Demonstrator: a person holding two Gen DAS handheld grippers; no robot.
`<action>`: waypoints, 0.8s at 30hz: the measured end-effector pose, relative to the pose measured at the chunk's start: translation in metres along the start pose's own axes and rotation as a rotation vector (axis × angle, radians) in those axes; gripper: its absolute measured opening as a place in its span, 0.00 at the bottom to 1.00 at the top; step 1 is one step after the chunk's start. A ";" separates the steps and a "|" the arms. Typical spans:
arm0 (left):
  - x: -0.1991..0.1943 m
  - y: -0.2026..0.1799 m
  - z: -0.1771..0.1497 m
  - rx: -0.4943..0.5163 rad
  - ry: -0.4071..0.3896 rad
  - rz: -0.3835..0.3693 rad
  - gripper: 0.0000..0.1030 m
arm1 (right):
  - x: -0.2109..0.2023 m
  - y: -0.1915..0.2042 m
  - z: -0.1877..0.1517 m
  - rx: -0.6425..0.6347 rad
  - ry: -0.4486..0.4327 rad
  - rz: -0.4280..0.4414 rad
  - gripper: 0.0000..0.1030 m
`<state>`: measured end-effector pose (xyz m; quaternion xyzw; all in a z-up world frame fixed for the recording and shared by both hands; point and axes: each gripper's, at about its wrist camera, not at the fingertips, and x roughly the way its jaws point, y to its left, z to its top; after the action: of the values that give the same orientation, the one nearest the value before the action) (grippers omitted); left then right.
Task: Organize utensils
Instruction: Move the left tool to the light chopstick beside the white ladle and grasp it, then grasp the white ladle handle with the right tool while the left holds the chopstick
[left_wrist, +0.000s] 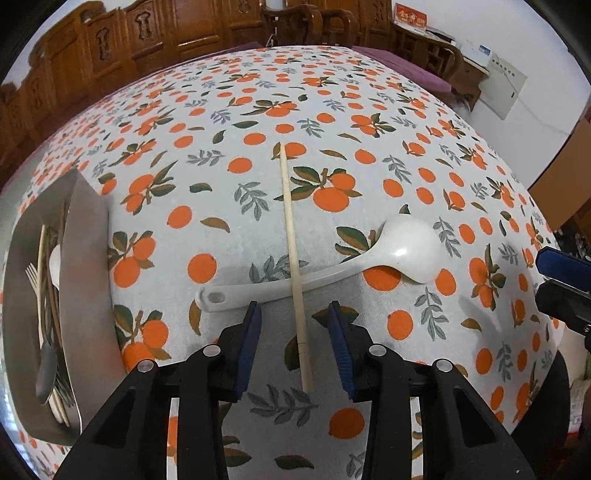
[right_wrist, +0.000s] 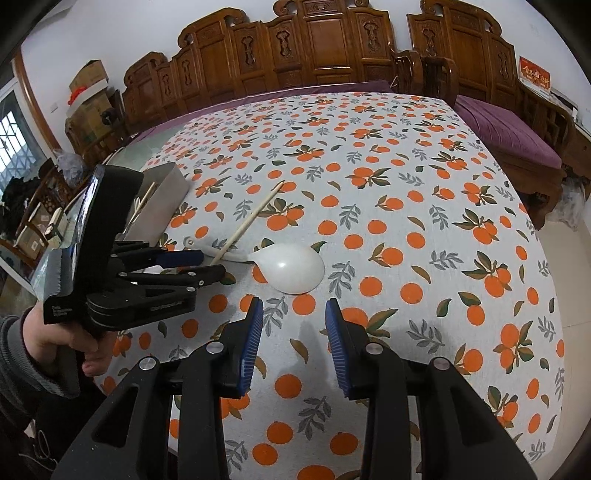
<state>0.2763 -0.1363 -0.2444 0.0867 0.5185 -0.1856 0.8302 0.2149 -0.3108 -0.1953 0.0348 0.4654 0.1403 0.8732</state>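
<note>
- Your left tool (left_wrist: 293, 345) is spread wide, straddling a pale chopstick (left_wrist: 293, 266) lying across the white ladle (left_wrist: 410, 251) on the bench (left_wrist: 369, 110).
- Your right tool (right_wrist: 294, 345) is spread too, holding nothing.
- The metal tray (left_wrist: 86, 236) seems to hold a fork and chopsticks.

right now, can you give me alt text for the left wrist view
The open left gripper straddles a pale chopstick that lies across the handle of a white ladle on an orange-print tablecloth. A metal tray at the left holds more utensils, and the right gripper shows at the right edge.
</note>
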 end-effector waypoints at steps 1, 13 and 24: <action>0.000 0.000 0.000 0.003 -0.002 0.004 0.32 | 0.000 0.000 0.000 0.000 0.000 0.000 0.36; -0.009 0.008 -0.010 0.015 -0.012 0.009 0.04 | 0.022 0.005 0.003 -0.039 0.028 -0.002 0.37; -0.055 0.030 -0.019 -0.042 -0.080 -0.018 0.04 | 0.066 0.038 0.052 -0.261 0.069 0.056 0.43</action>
<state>0.2507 -0.0903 -0.2052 0.0572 0.4895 -0.1853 0.8502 0.2843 -0.2527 -0.2118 -0.0711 0.4719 0.2253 0.8494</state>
